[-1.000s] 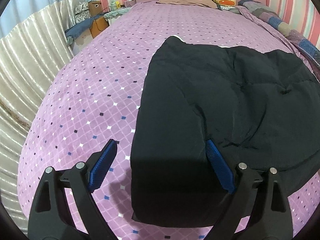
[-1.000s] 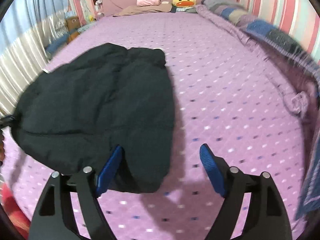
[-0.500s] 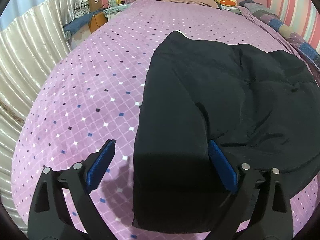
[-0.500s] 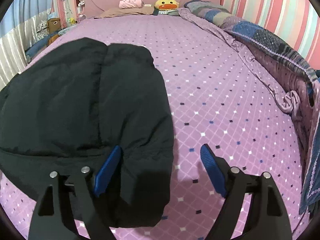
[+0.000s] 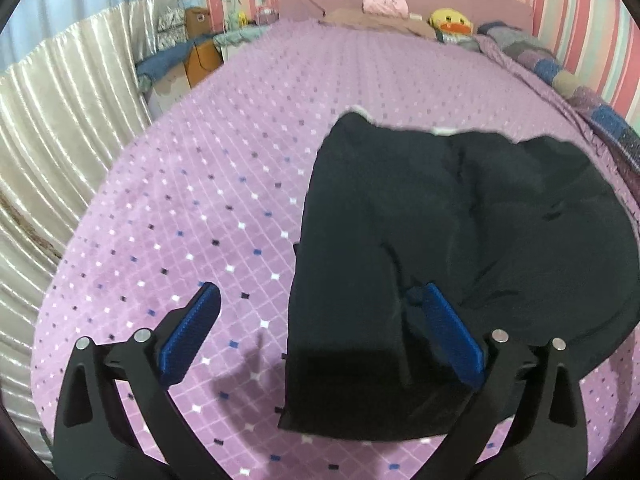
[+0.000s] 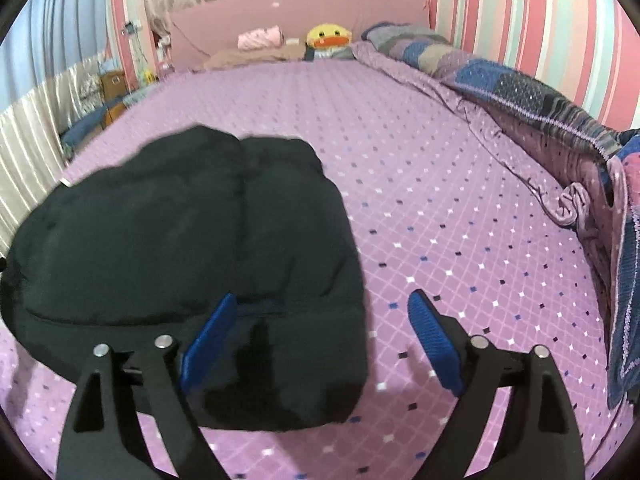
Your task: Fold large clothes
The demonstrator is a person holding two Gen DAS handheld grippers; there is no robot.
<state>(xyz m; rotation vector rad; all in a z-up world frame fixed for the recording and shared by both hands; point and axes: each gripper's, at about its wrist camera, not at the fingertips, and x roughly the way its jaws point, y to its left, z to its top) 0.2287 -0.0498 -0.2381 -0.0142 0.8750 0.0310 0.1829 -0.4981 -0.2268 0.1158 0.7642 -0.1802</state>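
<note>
- Folded black padded garment (image 5: pixel 460 248) lies on purple diamond-print bedsheet (image 5: pixel 208 184), near edge.
- Left gripper (image 5: pixel 320 308) jaws just widened, gaping, gripping nothing, above garment's left edge.
- Right gripper (image 6: pixel 324 312) likewise, over garment's right corner.

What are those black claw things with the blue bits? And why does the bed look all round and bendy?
Those claws are two grabbers that a person holds, one in each hand, like big tongs. Each has a small camera on it that looks out between its two fingers, so you get one picture from each hand. The cameras use a very wide lens, and that bends the bed into a ball shape.

The left gripper and the right gripper both have blue rubber pads for gripping. Both have just been opening wider, and neither is pinching anything now.

On the purple bedspread lies a big black garment, partly folded. Each grabber hangs over one near corner of it. Far away by the headboard sit a yellow duck toy and a pink bundle.
</note>
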